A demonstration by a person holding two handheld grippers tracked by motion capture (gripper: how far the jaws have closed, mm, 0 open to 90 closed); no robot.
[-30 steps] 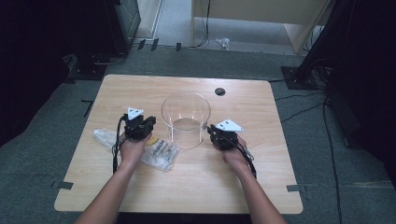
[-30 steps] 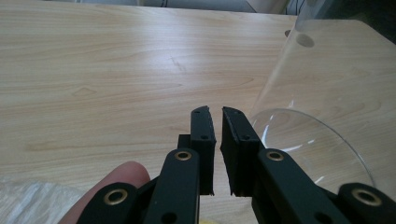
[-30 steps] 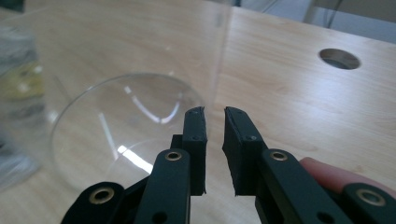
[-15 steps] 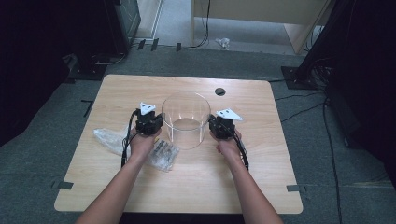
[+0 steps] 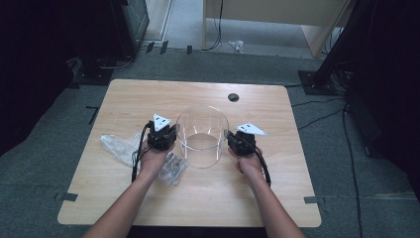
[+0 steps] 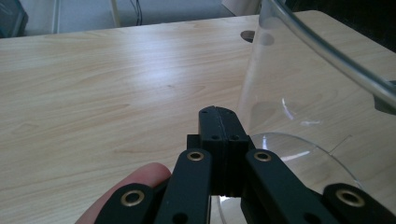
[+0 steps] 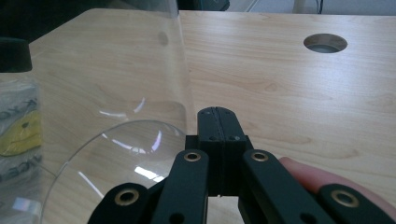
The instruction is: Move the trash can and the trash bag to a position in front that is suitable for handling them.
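A tall clear plastic cylinder [image 5: 202, 135] stands open-topped in the middle of the wooden table [image 5: 277, 168]. My left gripper [image 5: 163, 135] sits close beside its left wall and my right gripper [image 5: 238, 140] close beside its right wall. In the left gripper view the black jaws [image 6: 218, 117] are pressed together with nothing between them, and the cylinder [image 6: 303, 93] rises just to their right. The right gripper's jaws [image 7: 218, 116] are likewise shut and empty, with the cylinder [image 7: 112, 88] to their left. Whether either gripper touches the wall I cannot tell.
Two crumpled clear plastic bags lie on the table's left part, one [image 5: 118, 147] left of my left hand and one [image 5: 173, 169] under it. A cable hole [image 5: 233, 97] sits near the far edge. Dark stands and cables surround the table.
My left gripper has moved right, from over the bags to the cylinder's left wall. The right gripper has stayed by the right wall.
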